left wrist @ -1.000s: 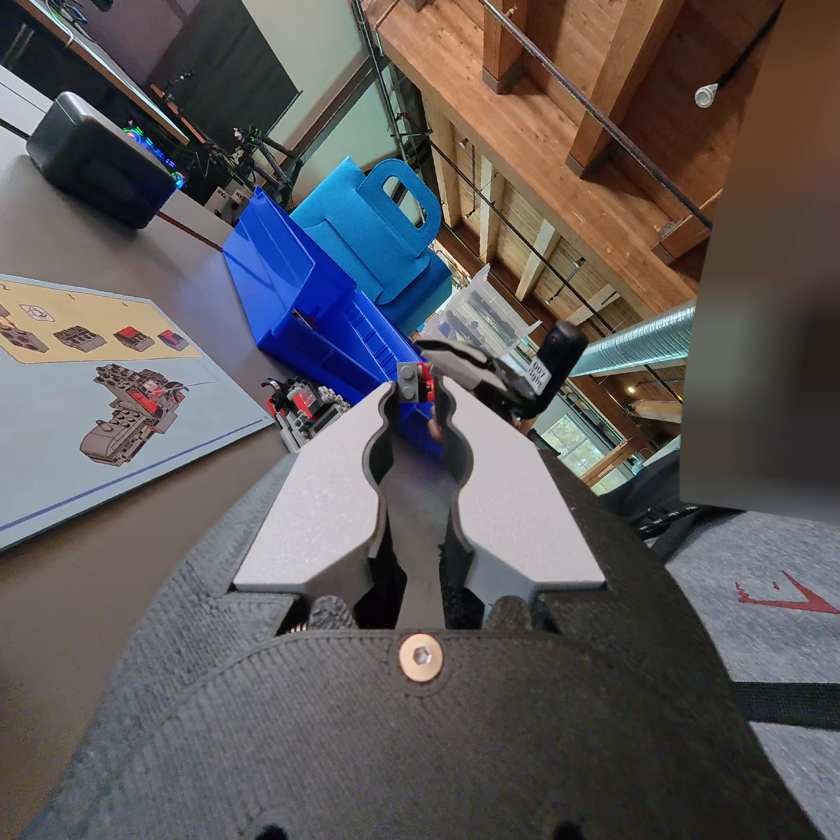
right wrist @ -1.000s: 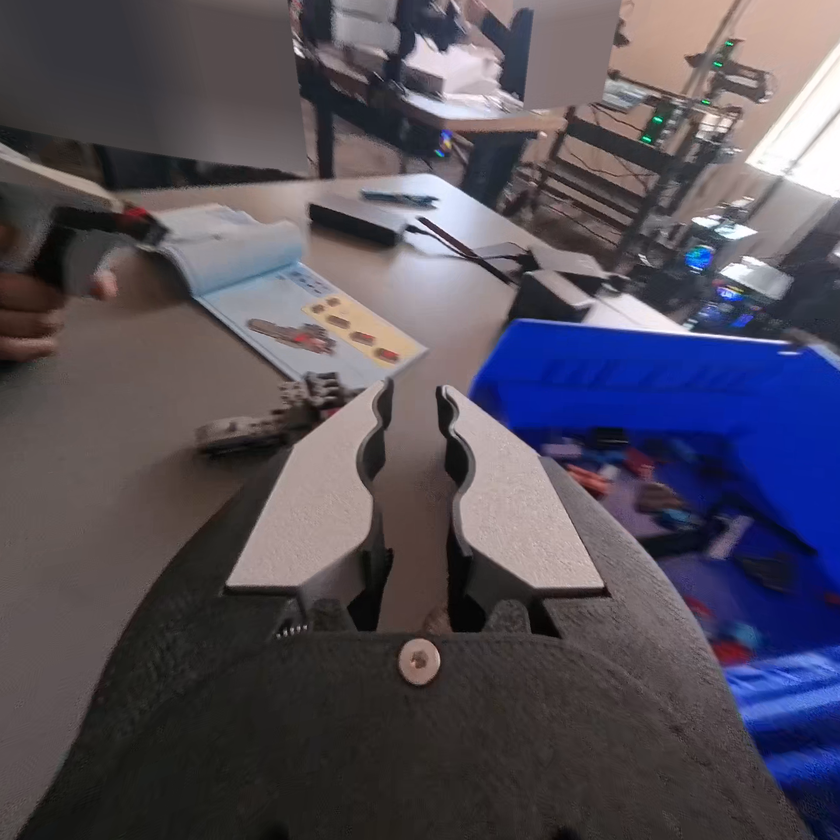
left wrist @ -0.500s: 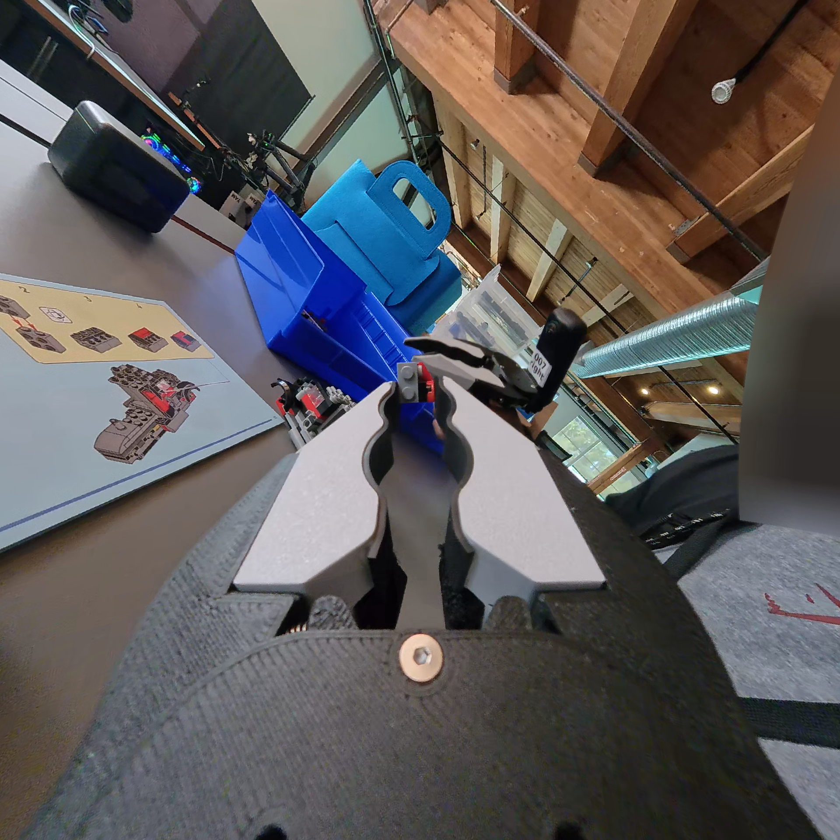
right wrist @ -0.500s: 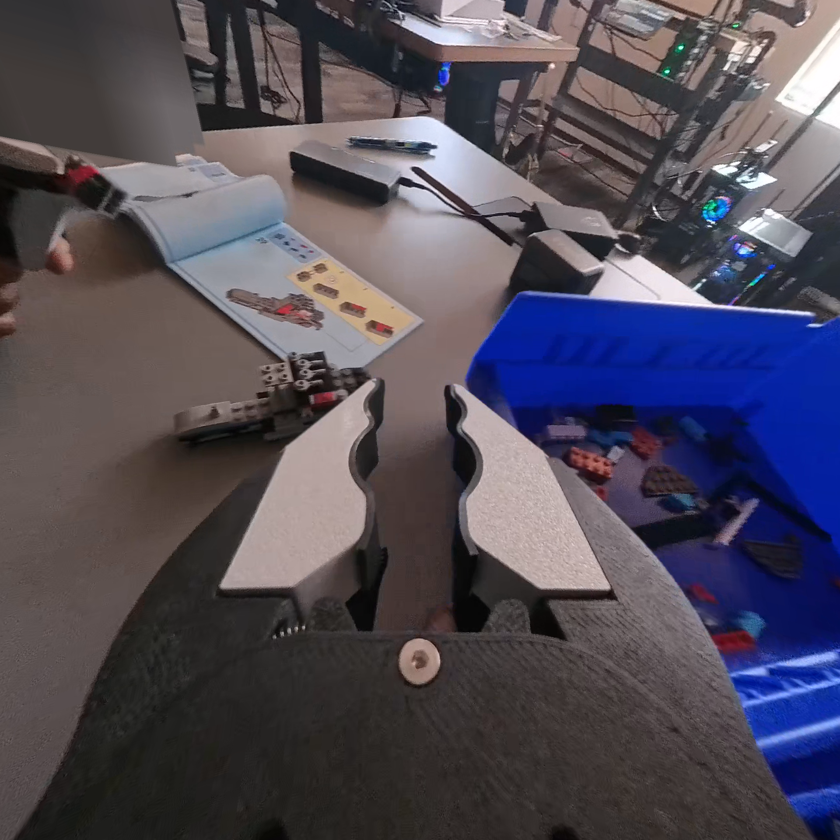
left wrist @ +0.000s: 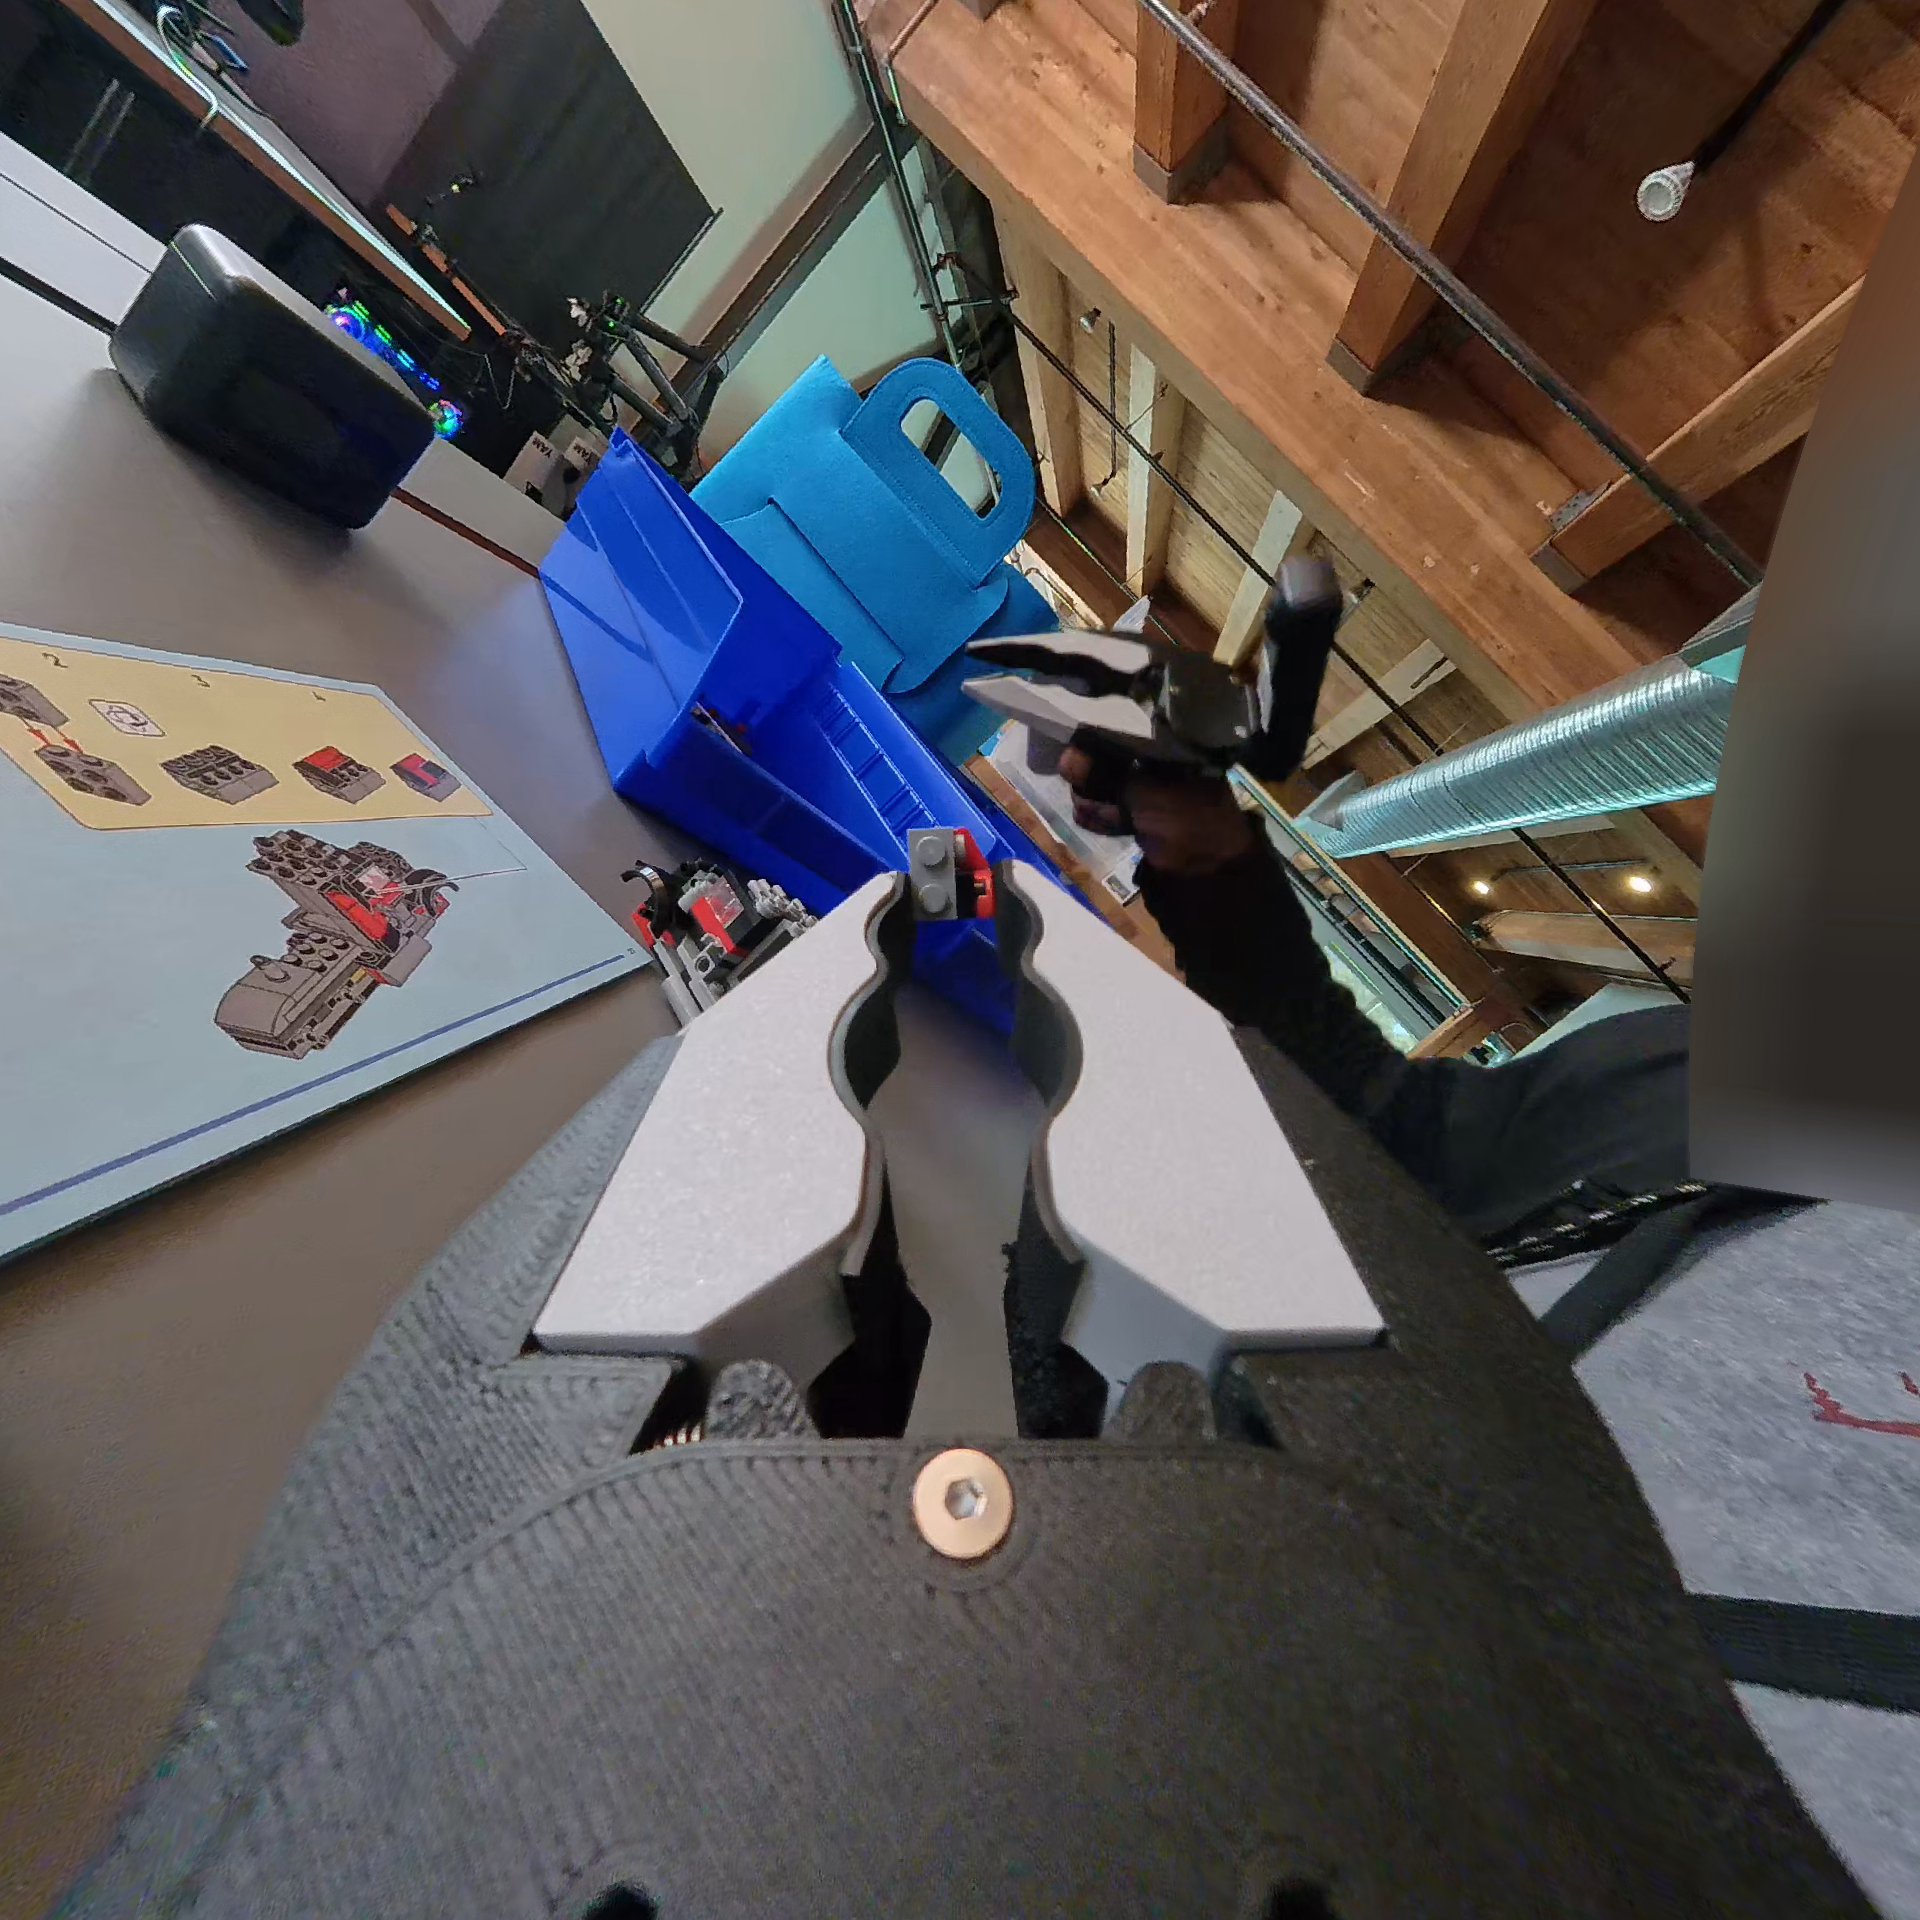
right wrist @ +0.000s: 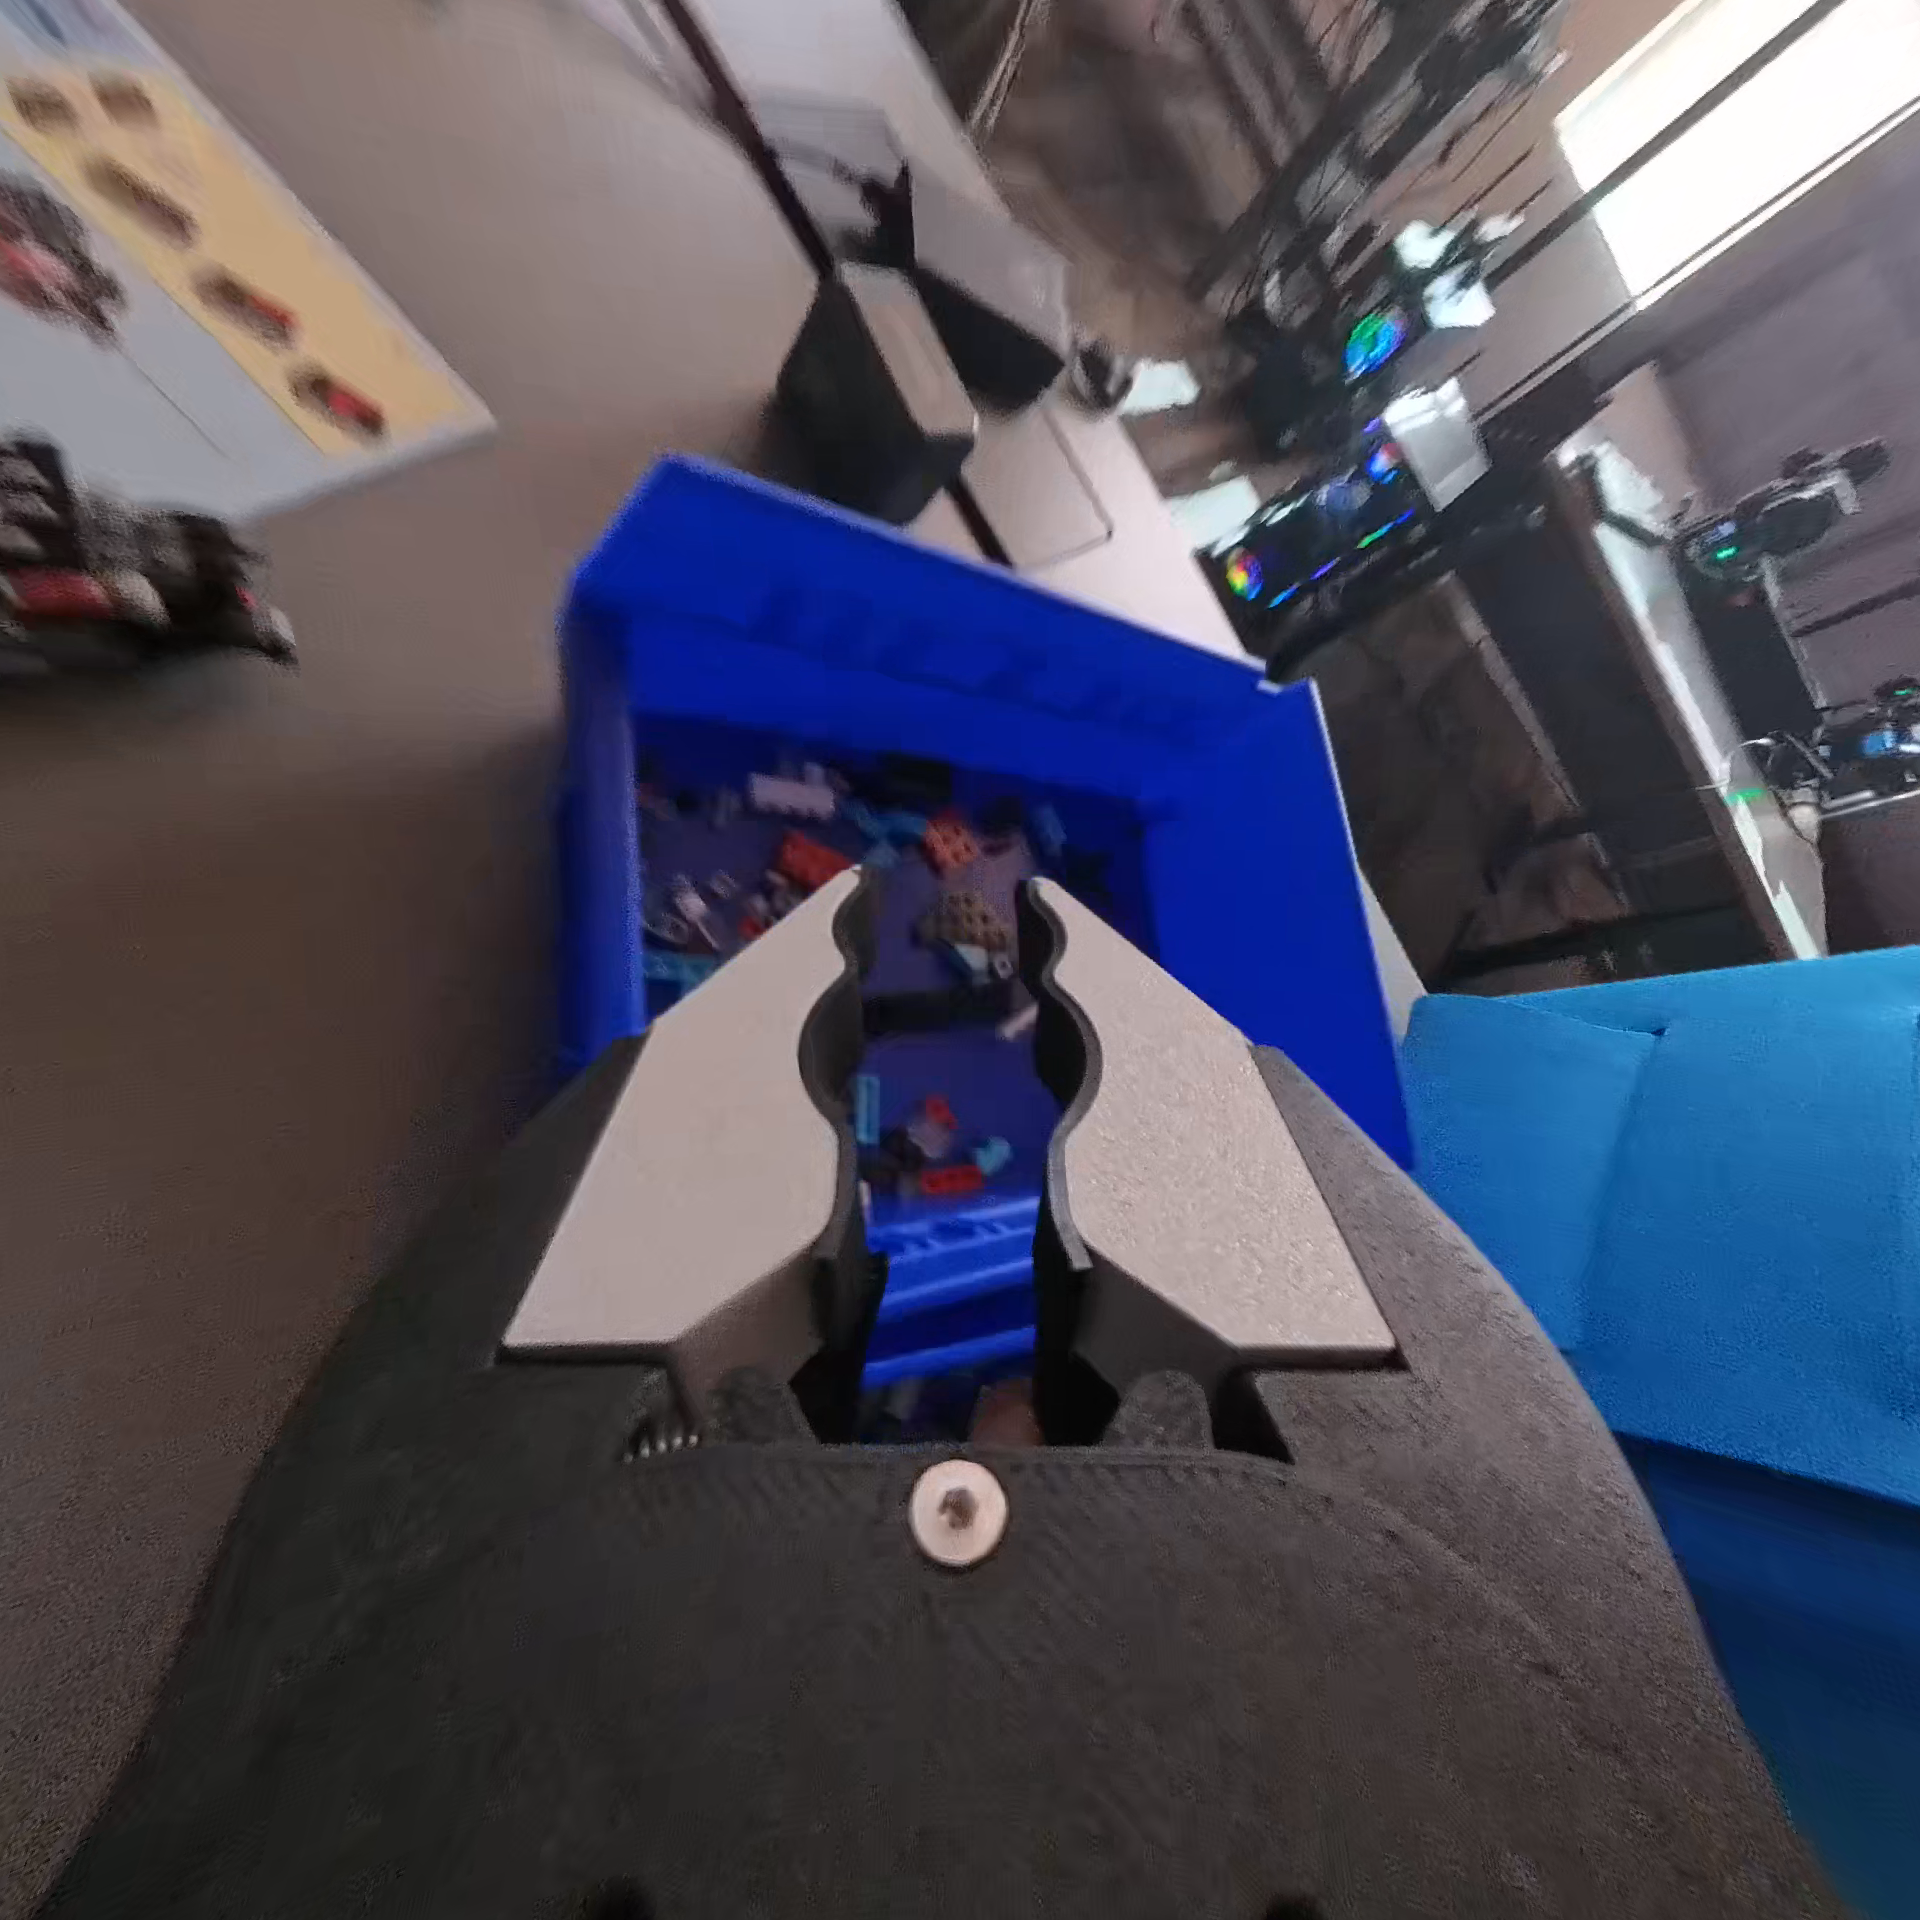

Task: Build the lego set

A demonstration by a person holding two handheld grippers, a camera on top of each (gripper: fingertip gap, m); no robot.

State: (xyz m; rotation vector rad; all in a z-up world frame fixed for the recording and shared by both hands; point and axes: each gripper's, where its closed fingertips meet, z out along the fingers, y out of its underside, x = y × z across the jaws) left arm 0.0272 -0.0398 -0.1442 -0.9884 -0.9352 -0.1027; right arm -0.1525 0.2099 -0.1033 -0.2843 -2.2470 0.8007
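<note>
On the table [left wrist: 312, 582], the open booklet [left wrist: 208, 935] lay toward the left edge, its page showing a yellow parts strip and a drawing of the grey-and-red model. Just right of it, close against the blue bin [left wrist: 675, 665], stood the half-built model [left wrist: 717, 925]. The left gripper [left wrist: 951, 883] was pinched narrowly on a small sub-assembly [left wrist: 948, 878], a grey two-stud plate with red and black parts behind it, held clear above the table at the very tips. Farther right and higher, the right gripper [right wrist: 945, 888] hung over the bin [right wrist: 1226, 790] with its jaws spread and nothing between them, aimed down at the loose bricks [right wrist: 821, 862] on the bin floor. A lighter blue felt bag [right wrist: 1662, 1195] sat against the bin's far side.

The step in hand looked to be picking the next piece. To do it well, the right gripper should likely single out one brick lying apart from the heap, come down square over it with the jaws wide enough to clear its neighbours, and close on two flat sides, while the left kept the sub-assembly steady and studs outward for mating. The right wrist view was motion-blurred, so individual bricks were hard to tell apart.

The booklet's strip carried small step numerals; no brand marking could be made out on the bin, bag or grippers.
</note>
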